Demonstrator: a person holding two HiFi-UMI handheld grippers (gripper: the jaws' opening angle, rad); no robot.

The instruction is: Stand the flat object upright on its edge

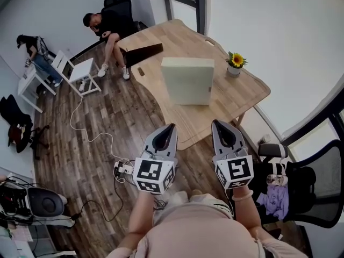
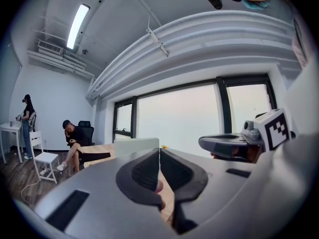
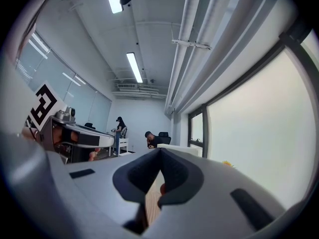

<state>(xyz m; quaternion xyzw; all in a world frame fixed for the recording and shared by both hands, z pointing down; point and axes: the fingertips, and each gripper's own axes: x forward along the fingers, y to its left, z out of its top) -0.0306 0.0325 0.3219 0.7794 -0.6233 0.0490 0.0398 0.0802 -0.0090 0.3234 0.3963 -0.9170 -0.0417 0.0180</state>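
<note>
Cream-coloured and flat, the box (image 1: 187,80) sits on the wooden table (image 1: 177,36) just above the middle of the head view. Its broad face is turned toward the camera and a narrower, lighter strip runs along its far edge. These views do not show whether it lies flat or stands on an edge. To its right, near the table's right-hand corner, is a small sunflower pot (image 1: 235,63). To its upper left a dark board (image 1: 142,54) lies on the wood, apart from the box.

Both tools hang in the lower half of the head view, well short of the box and off the table's near edge. The left gripper (image 1: 171,128) has its jaws pressed together with nothing between them, and its own view shows the two dark pads meeting in a thin line. The right gripper (image 1: 217,124) is likewise closed and empty, pads touching. Each gripper view shows the pale box beyond the jaw tips, its lower part hidden behind the gripper body.

In the upper left of the head view a seated person (image 1: 110,28) rests in a black chair beside the table. Further left a standing person (image 1: 35,50) is by a white stool (image 1: 80,71). A white cable (image 1: 88,138) trails over the wood-plank floor at left
</note>
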